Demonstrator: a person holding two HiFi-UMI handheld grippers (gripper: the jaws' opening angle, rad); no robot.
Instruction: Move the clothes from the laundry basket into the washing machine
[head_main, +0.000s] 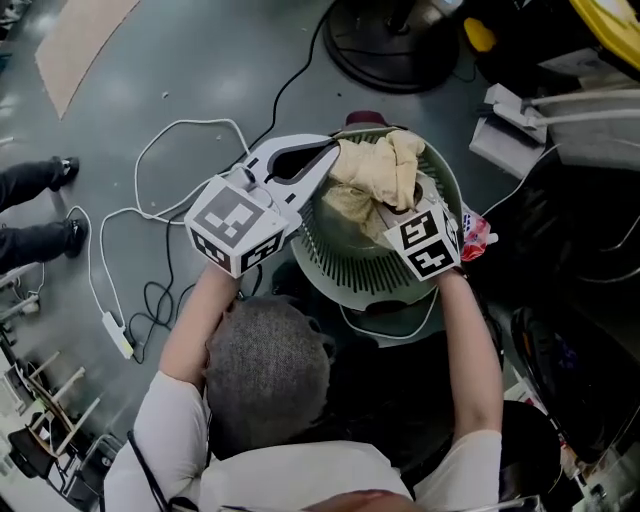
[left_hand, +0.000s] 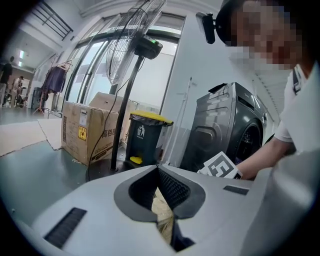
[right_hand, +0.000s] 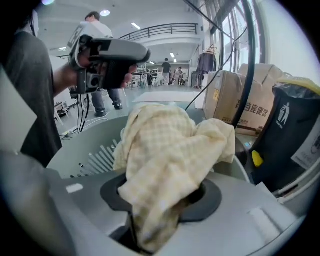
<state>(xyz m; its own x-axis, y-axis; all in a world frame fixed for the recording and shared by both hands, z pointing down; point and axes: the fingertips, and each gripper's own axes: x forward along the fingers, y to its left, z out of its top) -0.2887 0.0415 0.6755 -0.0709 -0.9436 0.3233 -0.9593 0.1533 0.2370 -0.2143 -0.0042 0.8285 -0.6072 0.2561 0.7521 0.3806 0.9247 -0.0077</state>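
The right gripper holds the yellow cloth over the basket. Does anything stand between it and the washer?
Nothing visible does. The cloth is clamped in the right gripper above the basket; the washer stands beyond that gripper in the left gripper view. Whether its door is open cannot be told.

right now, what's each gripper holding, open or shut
left gripper: jaws together, nothing seen pinched between them
right gripper: jaws shut on the yellow cloth
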